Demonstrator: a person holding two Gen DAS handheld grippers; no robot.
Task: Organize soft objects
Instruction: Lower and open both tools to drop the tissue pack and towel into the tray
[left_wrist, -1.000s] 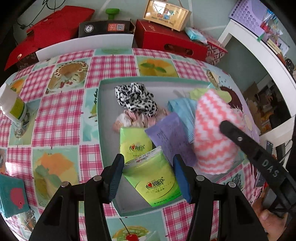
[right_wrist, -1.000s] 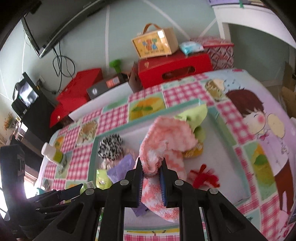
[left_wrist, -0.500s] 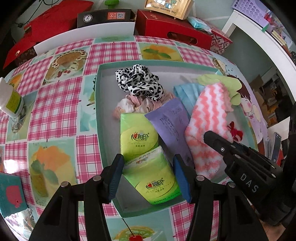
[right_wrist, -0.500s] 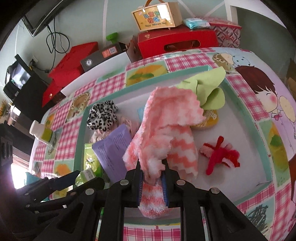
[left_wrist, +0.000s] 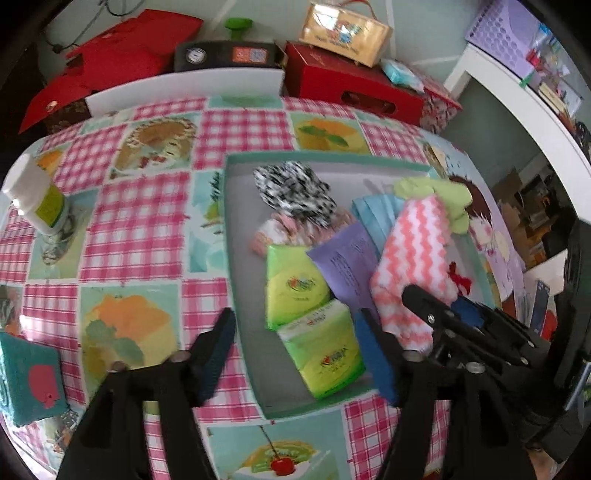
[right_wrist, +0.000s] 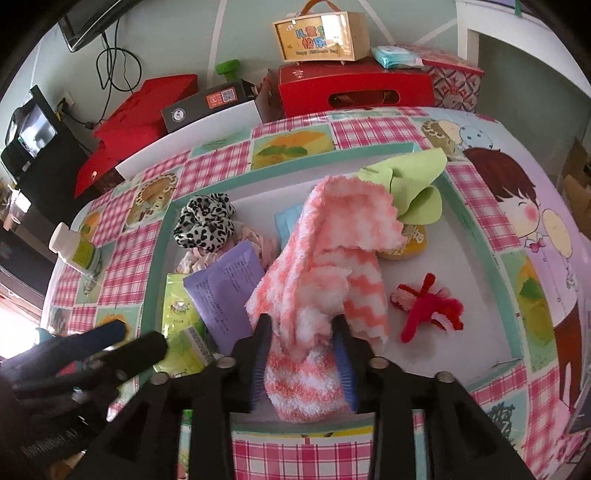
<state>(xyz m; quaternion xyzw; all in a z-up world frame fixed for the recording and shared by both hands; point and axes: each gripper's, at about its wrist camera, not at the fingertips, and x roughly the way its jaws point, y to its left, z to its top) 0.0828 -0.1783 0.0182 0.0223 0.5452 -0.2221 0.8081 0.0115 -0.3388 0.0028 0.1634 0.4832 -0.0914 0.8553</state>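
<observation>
The right gripper (right_wrist: 303, 334) has its jaws parted around the pink-and-white fuzzy cloth (right_wrist: 328, 266) lying in the teal tray (right_wrist: 476, 236). Only this view shows the red yarn toy (right_wrist: 428, 308) fully. The left gripper (left_wrist: 299, 334), jaws wide apart, frames green tissue packs (left_wrist: 321, 354), their lettering blurred.

Both wrist views close, angled down; shared: tray (left_wrist: 236, 258) (right_wrist: 476, 236), opposite sides.
</observation>
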